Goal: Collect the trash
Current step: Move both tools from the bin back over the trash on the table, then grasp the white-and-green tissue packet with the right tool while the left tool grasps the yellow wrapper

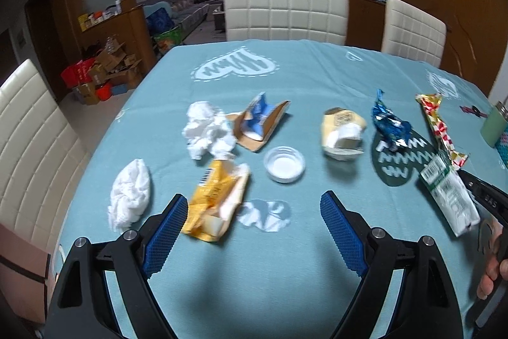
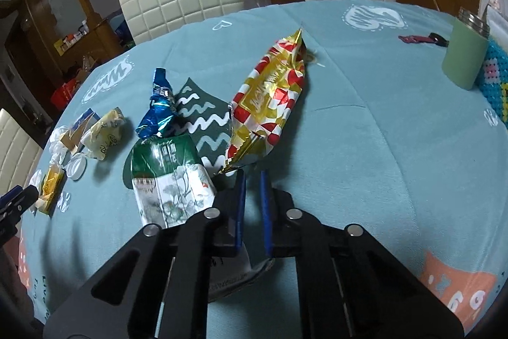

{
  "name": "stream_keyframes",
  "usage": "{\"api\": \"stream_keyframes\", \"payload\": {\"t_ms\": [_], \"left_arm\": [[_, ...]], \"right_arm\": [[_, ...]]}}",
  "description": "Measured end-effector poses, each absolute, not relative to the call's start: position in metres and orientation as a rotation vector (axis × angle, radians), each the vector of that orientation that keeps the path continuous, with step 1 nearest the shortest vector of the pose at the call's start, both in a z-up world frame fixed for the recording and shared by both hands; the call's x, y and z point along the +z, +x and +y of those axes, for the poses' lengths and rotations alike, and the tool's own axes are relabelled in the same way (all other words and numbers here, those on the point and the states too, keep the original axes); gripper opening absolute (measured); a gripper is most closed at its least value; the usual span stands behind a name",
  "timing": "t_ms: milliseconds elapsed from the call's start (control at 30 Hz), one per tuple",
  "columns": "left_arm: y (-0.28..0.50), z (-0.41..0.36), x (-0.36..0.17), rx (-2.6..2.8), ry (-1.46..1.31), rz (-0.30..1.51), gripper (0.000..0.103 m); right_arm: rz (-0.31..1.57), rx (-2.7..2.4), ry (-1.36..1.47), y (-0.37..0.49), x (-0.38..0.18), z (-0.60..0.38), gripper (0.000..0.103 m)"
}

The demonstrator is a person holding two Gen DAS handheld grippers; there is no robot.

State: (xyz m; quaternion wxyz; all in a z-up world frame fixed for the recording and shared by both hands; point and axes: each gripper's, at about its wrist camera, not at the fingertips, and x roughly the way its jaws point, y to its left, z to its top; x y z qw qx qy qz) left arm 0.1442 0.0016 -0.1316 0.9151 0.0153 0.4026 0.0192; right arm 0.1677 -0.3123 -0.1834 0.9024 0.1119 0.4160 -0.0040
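Left gripper: released, jaws wide, above the light-blue patterned tablecloth, with the crumpled yellow plastic wrapper just inside the left pad. Centre over the wrapper, lower until both pads flank it, then close on the bunched middle, not a loose flap.

Right gripper: clenched; nothing visible between the pads. Green-and-white printed soft packet partly underneath, tail of the gold-and-red foil bag beside the left pad; grasp not confirmed.

Left wrist view only: crumpled white tissue wads. Right wrist view only: most of the pale-green cylindrical cup
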Motion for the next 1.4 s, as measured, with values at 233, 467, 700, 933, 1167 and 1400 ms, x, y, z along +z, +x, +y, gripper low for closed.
{"api": "stream_keyframes", "payload": {"t_ms": [233, 467, 700, 933, 1167, 1400], "left_arm": [[0.151, 0.027, -0.141, 0.084, 0.023, 0.852, 0.083], [0.16, 0.033, -0.148, 0.08, 0.088, 0.857, 0.083], [0.163, 0.035, -0.152, 0.047, 0.107, 0.859, 0.083], [0.166, 0.028, -0.155, 0.022, 0.114, 0.859, 0.083], [0.164, 0.029, -0.154, 0.021, 0.106, 0.849, 0.083], [0.16, 0.029, -0.152, 0.014, 0.108, 0.845, 0.083]], "right_arm": [[0.747, 0.044, 0.132, 0.162, -0.151, -0.27, 0.002], [0.718, 0.175, 0.074, 0.157, -0.136, -0.212, 0.002], [0.715, 0.142, 0.068, 0.157, -0.136, -0.21, 0.002], [0.718, 0.024, 0.119, 0.166, -0.133, -0.252, 0.005], [0.742, 0.028, 0.065, 0.163, -0.141, -0.248, 0.005], [0.756, 0.045, 0.05, 0.156, -0.151, -0.241, 0.006]]}}
